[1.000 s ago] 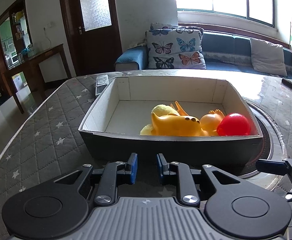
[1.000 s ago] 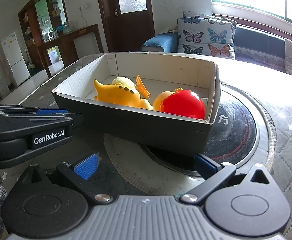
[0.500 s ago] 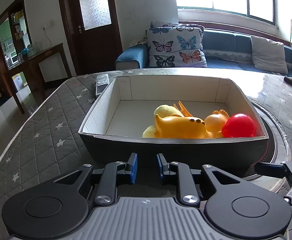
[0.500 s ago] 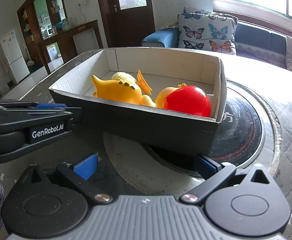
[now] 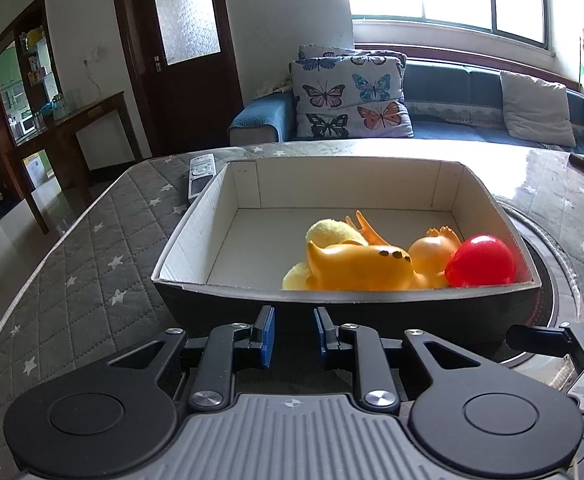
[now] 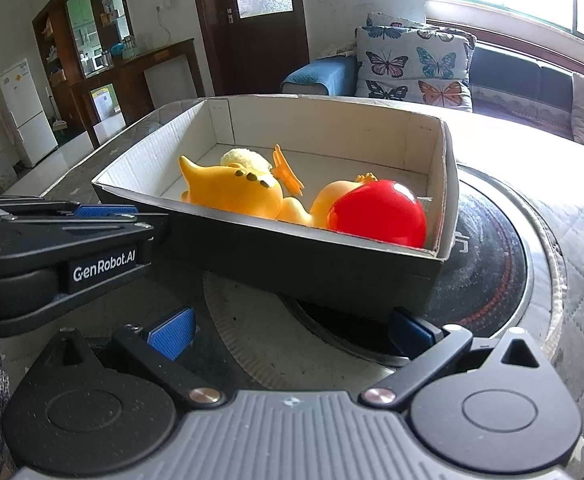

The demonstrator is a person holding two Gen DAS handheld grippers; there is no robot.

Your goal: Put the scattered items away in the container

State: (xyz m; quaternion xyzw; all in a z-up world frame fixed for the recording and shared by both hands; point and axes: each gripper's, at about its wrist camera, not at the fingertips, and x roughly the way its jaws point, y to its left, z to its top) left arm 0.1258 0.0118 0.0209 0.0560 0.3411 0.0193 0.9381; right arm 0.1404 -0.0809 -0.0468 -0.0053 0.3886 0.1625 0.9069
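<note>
— At the near wall of the box, what are the two tools doing?

— The left gripper sits low in front of that wall, its blue pads drawn close with a narrow gap and nothing between them. The right gripper hangs beside it, spread wide and empty, over the round hob under the box's right end.

— Has anything shifted in the last second?

— Only the view. The box fills a little more of both pictures and sits higher in them, so both grippers have edged closer and lower. Neither has opened or closed.

— And the toys?

— All inside, bunched at the right end: the orange duck, a fuzzy yellow ball, a smaller orange toy and the red ball against the right wall.

— So what is left?

— Little, I judge. No toy shows on the quilted cover; only a remote lies beside the box's far left corner, and it may not count.
</note>
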